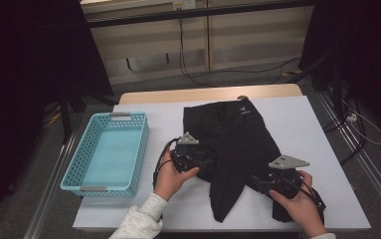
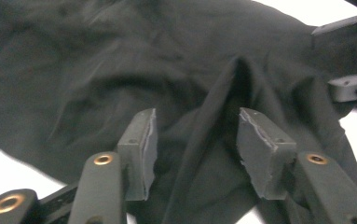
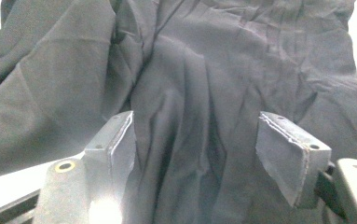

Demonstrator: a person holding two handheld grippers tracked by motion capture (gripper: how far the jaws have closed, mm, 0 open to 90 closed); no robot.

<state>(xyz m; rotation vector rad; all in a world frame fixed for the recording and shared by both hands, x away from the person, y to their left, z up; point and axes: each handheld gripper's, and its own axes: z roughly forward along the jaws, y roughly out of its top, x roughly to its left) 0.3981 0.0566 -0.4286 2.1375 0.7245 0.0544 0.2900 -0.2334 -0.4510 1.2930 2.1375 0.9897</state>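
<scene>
In the high view, black shorts (image 1: 238, 149) are lying spread on a white table (image 1: 307, 124), waistband toward the far edge and legs pointing back at the person. A teal basket (image 1: 107, 154) is sitting on the table's left part, well apart from the shorts. The left gripper (image 1: 205, 162) is lying low at the shorts' left edge, the left hand (image 1: 172, 174) wrapping its body, a light sleeve (image 1: 138, 221) trailing off the bottom. The right gripper (image 1: 260, 184) is pointing left into the near right leg of the shorts, the right hand (image 1: 300, 201) holding it from behind; from this height its jaws are too dark against the cloth to judge. In the left gripper view, the jaws are standing partly apart with a raised fold of the shorts (image 2: 120, 70) rising between them; the pads (image 2: 143, 154) are not pressing on the fold, so the gripper is gripping nothing. The other gripper's jaws are showing at the upper right over the cloth. In the right gripper view, the jaws are standing wide apart above the wrinkled shorts (image 3: 213, 70); cloth is lying between the pads (image 3: 115, 144), and they seem clear of it, though the contact at the left pad is hard to read.
</scene>
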